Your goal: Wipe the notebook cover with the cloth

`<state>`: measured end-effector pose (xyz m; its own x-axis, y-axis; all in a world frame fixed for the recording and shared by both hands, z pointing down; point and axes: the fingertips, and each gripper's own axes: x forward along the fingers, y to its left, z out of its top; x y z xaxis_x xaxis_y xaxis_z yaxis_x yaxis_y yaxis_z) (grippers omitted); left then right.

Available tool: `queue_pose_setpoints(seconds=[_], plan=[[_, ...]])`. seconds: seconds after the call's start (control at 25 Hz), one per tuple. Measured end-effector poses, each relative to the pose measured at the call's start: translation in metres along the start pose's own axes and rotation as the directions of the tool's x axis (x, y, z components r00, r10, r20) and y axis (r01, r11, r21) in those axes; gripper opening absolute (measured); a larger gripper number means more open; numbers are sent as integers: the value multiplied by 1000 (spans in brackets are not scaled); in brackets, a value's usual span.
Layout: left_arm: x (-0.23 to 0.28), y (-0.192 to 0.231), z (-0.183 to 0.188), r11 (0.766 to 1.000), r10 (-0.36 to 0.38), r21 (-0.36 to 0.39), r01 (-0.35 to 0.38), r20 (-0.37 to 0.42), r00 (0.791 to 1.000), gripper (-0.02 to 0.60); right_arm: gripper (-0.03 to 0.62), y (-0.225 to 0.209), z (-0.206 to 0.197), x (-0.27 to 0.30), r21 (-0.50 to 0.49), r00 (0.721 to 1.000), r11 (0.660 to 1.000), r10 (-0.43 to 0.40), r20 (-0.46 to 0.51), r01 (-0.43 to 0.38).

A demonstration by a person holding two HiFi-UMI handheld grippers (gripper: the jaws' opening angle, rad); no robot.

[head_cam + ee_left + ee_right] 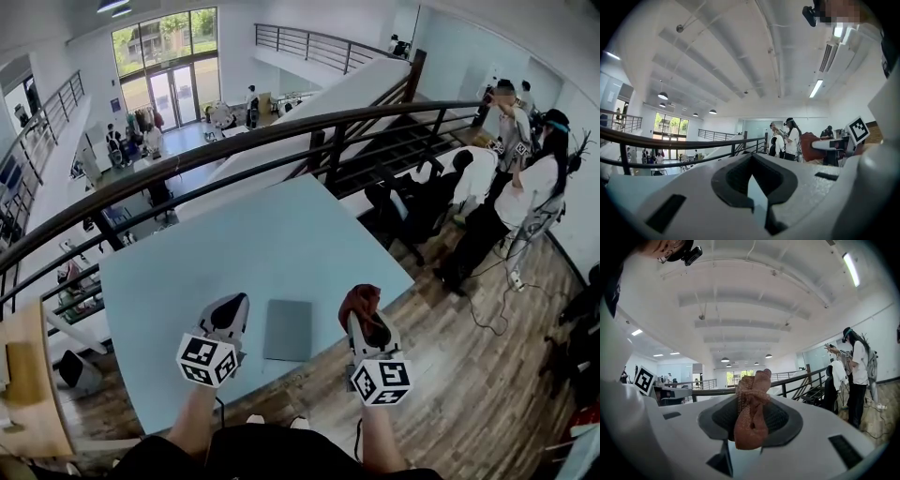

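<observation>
A thin grey notebook (288,330) lies flat near the front edge of the light blue table (253,244), between my two grippers. My right gripper (364,323) is held just right of the notebook, shut on a bunched reddish-brown cloth (361,302). In the right gripper view the cloth (751,401) stands up from the jaws of that gripper (749,423) and droops over them. Just left of the notebook, my left gripper (232,312) has its jaws together with nothing between them (753,177). Both grippers are off the table and tilted upward.
A dark metal railing (281,141) curves behind the table's far side. Black chairs (412,202) and several people (511,159) stand to the right on a wooden floor (469,375) with cables. A wooden desk (33,384) is at the left.
</observation>
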<state>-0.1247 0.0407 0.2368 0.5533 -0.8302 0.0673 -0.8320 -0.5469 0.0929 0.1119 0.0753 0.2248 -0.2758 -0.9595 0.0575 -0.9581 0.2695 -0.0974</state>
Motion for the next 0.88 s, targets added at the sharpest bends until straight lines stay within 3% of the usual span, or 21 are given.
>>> queue_pose_setpoints(seconds=[0.2, 0.88], plan=[[-5, -2, 4, 999, 9, 41, -9, 5, 1000, 0, 138, 1, -1, 0, -23, 1000, 1000, -10, -11, 9], [-8, -3, 8, 999, -10, 45, 10, 5, 1000, 0, 138, 11, -1, -7, -70, 999, 997, -23, -37, 20]])
